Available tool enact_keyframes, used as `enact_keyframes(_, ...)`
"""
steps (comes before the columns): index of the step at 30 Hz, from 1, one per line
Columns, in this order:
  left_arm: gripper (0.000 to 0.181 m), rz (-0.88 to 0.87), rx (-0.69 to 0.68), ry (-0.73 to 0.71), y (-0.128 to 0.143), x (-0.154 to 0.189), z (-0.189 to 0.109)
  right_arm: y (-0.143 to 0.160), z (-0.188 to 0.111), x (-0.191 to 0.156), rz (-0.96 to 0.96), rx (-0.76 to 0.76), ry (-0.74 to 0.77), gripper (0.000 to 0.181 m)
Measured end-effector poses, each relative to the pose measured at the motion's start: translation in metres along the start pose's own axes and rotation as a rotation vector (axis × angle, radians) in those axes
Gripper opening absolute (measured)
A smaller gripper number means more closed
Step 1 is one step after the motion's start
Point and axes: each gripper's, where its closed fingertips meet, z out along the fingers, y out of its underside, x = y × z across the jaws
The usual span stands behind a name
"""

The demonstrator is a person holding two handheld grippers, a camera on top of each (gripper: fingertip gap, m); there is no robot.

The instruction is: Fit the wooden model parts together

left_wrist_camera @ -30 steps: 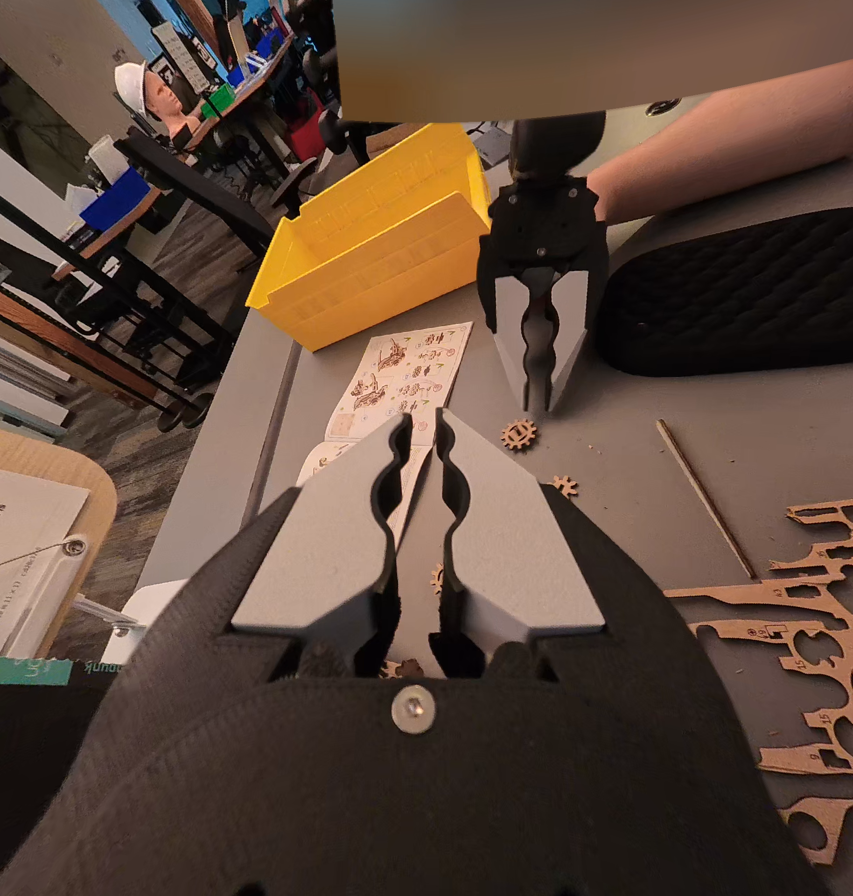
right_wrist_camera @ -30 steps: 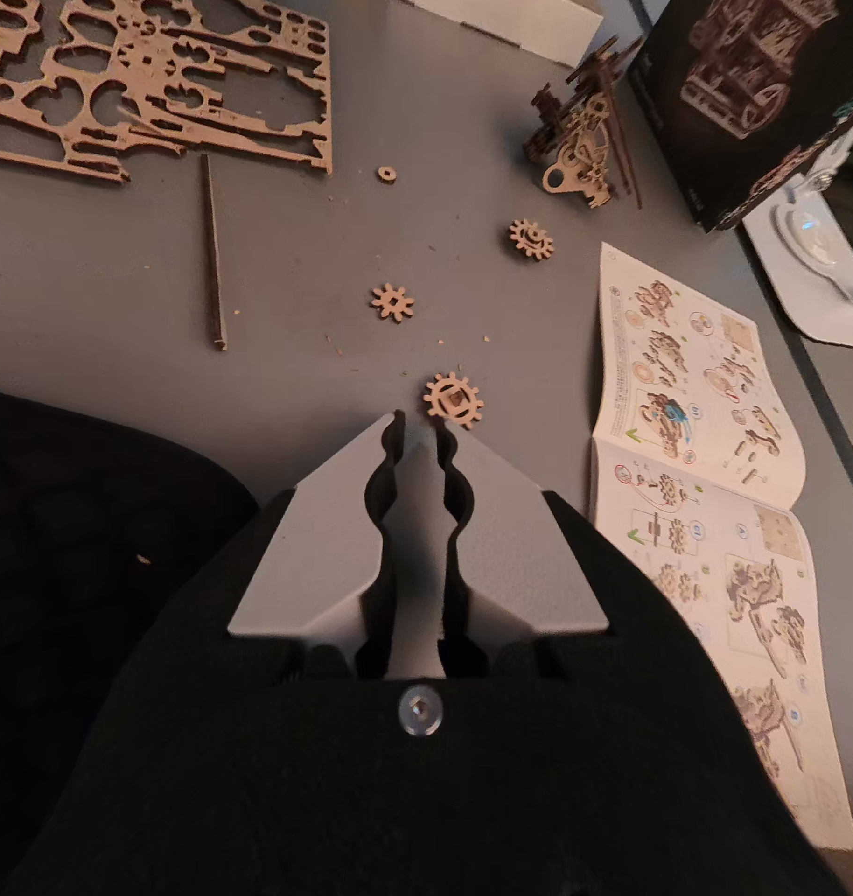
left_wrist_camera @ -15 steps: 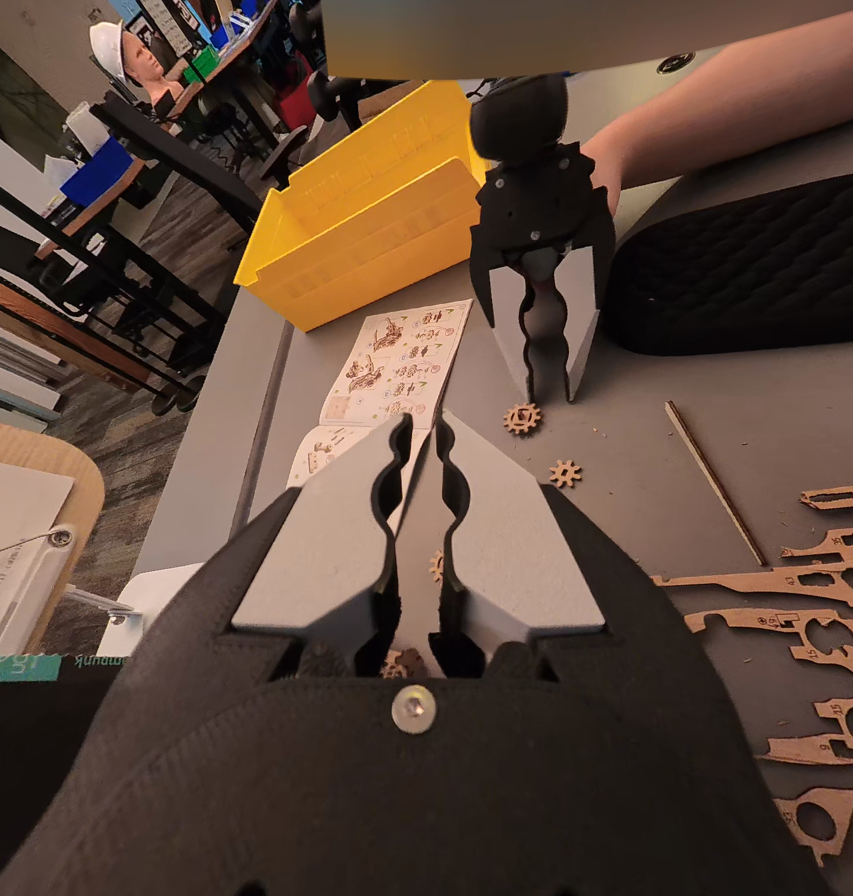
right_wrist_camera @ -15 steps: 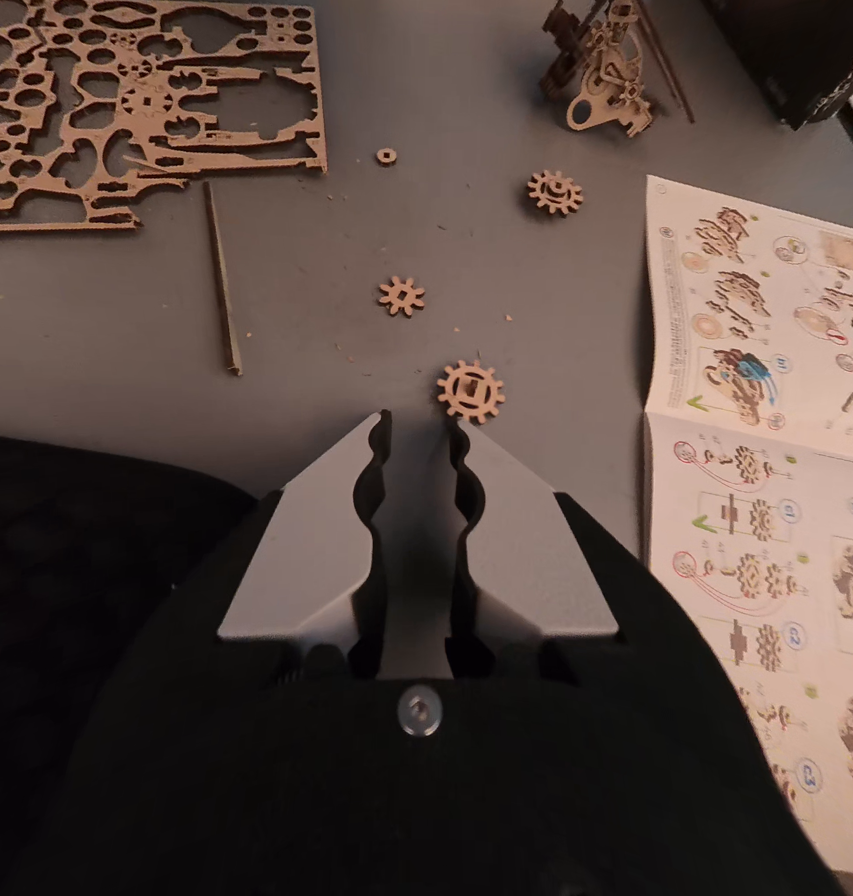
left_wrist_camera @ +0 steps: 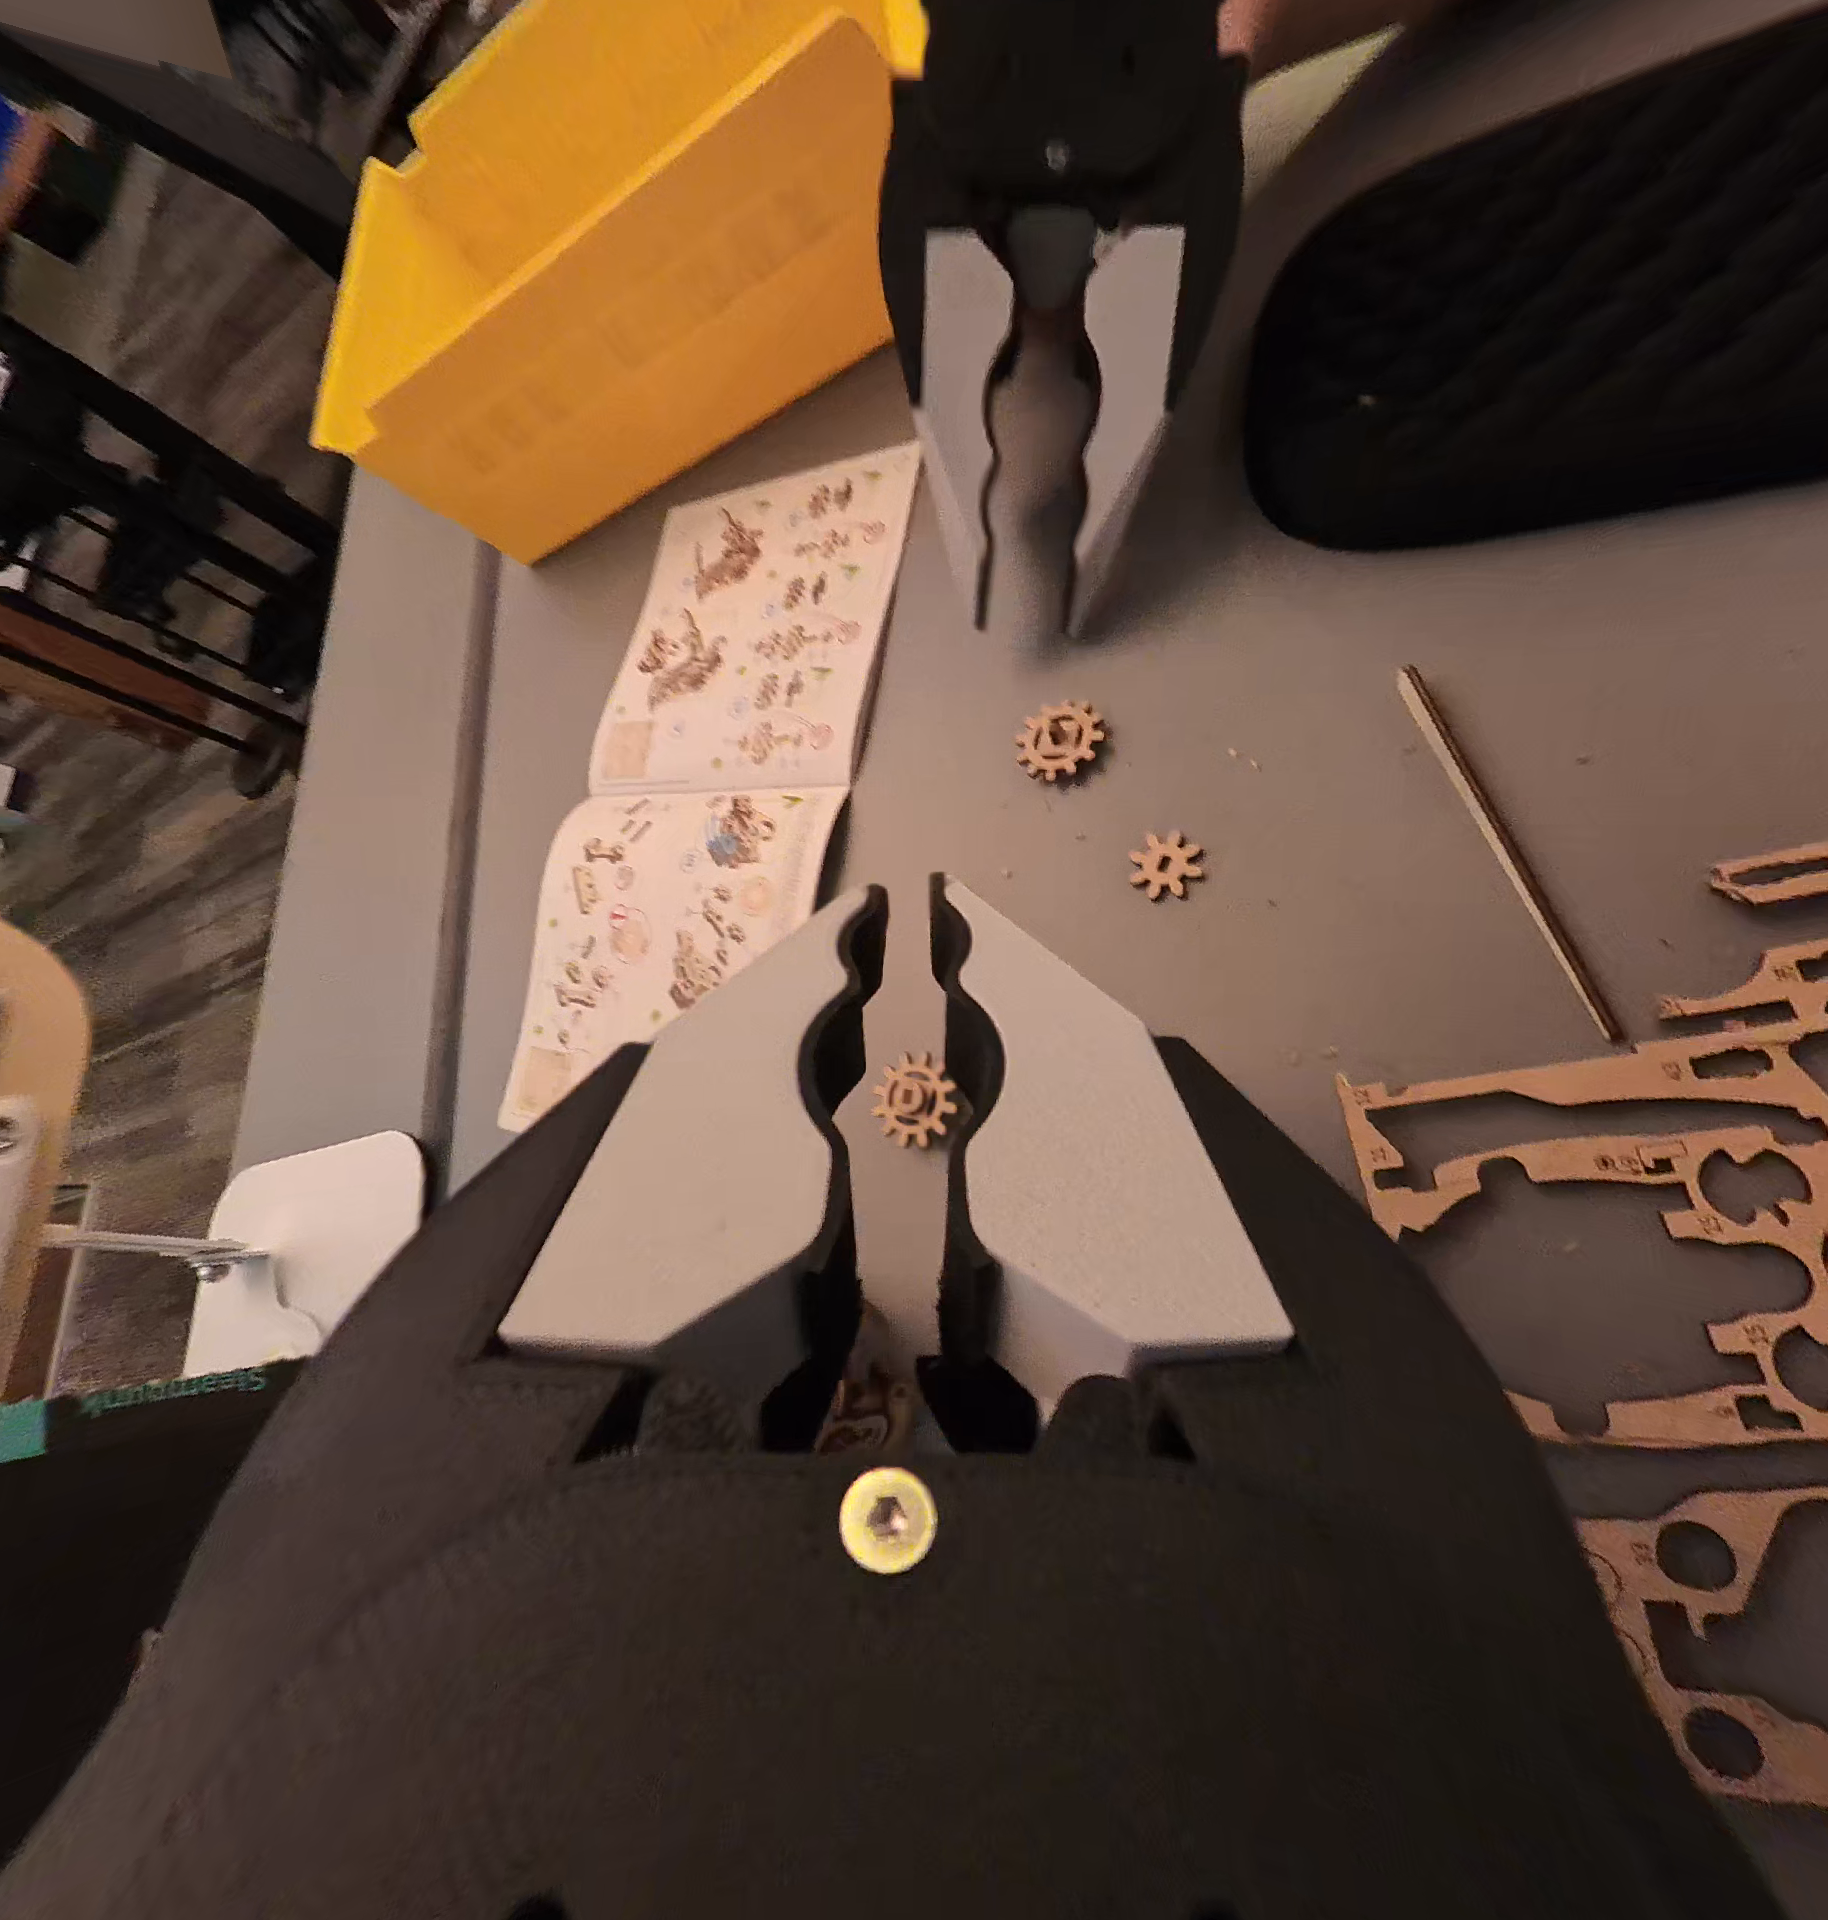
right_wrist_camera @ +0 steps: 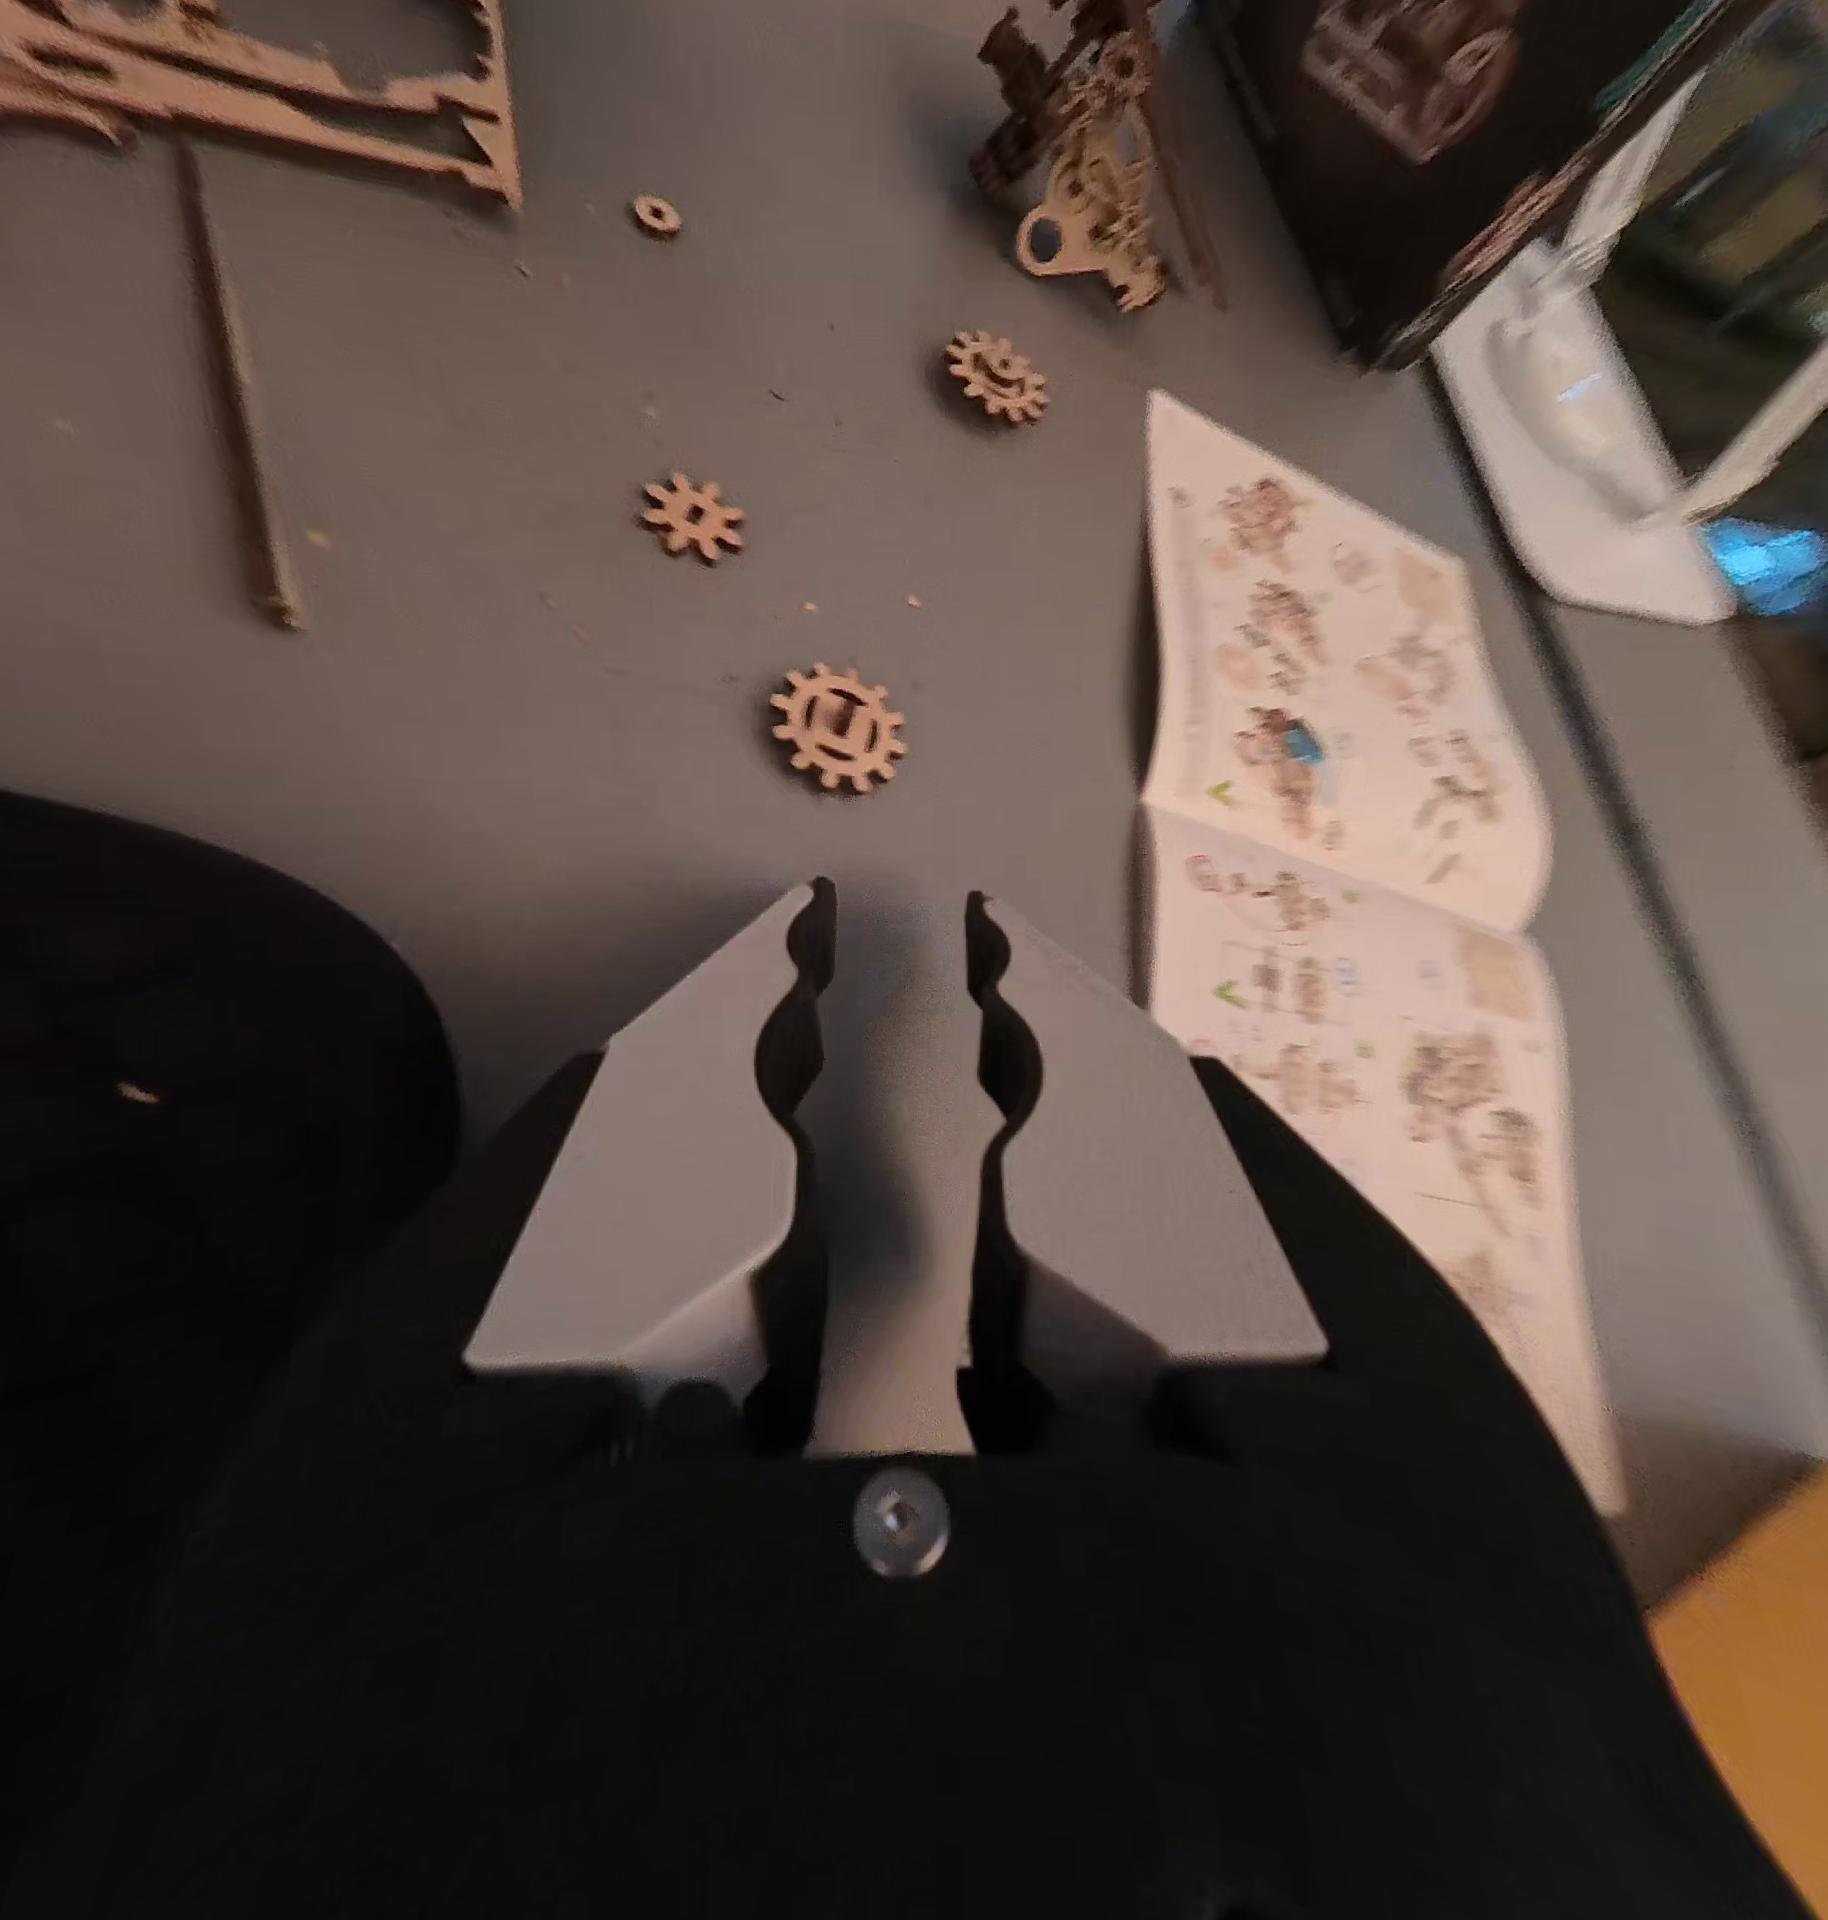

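Three wooden gears lie on the grey table. The large gear (right_wrist_camera: pixel 837 727) is just ahead of my right gripper (right_wrist_camera: pixel 897 894), which is open and empty, tips low over the table. A small gear (right_wrist_camera: pixel 692 516) and another gear (right_wrist_camera: pixel 996 376) lie farther off, with a partly built wooden model (right_wrist_camera: pixel 1086 208) beyond them. My left gripper (left_wrist_camera: pixel 905 891) has a narrow gap and holds nothing. A gear (left_wrist_camera: pixel 915 1098) on the table shows through that gap. The right gripper (left_wrist_camera: pixel 1024 623) faces it, behind the large gear (left_wrist_camera: pixel 1062 740) and the small gear (left_wrist_camera: pixel 1166 865).
A punched wooden sheet (left_wrist_camera: pixel 1616 1247) and a thin stick (left_wrist_camera: pixel 1502 852) lie to the right. An open instruction booklet (left_wrist_camera: pixel 744 727) and a yellow bin (left_wrist_camera: pixel 619 260) are to the left. A black mat (left_wrist_camera: pixel 1564 312) is at the back right. A dark box (right_wrist_camera: pixel 1429 135) stands near the model. Some 15 cm of space lies between my two pairs of fingers. About 4 cm separates my right fingertips from the large gear (right_wrist_camera: pixel 837 727). Seen from the left wrist view (left_wrist_camera: pixel 1059 726) as well.
My right gripper has opened wider and drawn back from the large gear. My left gripper has moved forward and tipped down, so a gear now shows between its fingers.
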Motion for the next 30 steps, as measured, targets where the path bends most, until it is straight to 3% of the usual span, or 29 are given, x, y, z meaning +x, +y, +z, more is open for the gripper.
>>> enact_keyframes(4, 0.005, -0.023, -0.025, 0.047, 0.007, 0.008, 0.005, -0.004, -0.007, 0.017, -0.055, 0.017, 0.114, 0.029)
enact_keyframes(9, 0.003, -0.287, -0.060, 0.120, 0.012, 0.005, 0.003, -0.005, -0.017, 0.041, -0.045, 0.043, 0.261, 0.032)
enact_keyframes(13, 0.005, -0.416, -0.001, 0.081, 0.006, -0.012, -0.004, -0.026, -0.054, 0.077, -0.023, 0.185, 0.527, 0.032)
enact_keyframes(17, 0.008, -0.456, 0.047, 0.120, -0.006, -0.008, -0.012, -0.035, -0.097, 0.107, 0.090, 0.318, 0.745, 0.037)
enact_keyframes(21, 0.011, -0.593, 0.062, 0.258, -0.018, 0.002, -0.022, -0.033, -0.102, 0.111, 0.143, 0.346, 0.742, 0.048)
enact_keyframes(25, 0.016, -0.569, 0.022, 0.238, -0.010, 0.001, -0.026, -0.040, -0.092, 0.100, 0.130, 0.362, 0.681, 0.044)
enact_keyframes(30, 0.016, -0.575, 0.015, 0.240, -0.006, 0.000, -0.025, -0.044, -0.071, 0.077, 0.107, 0.336, 0.496, 0.006)
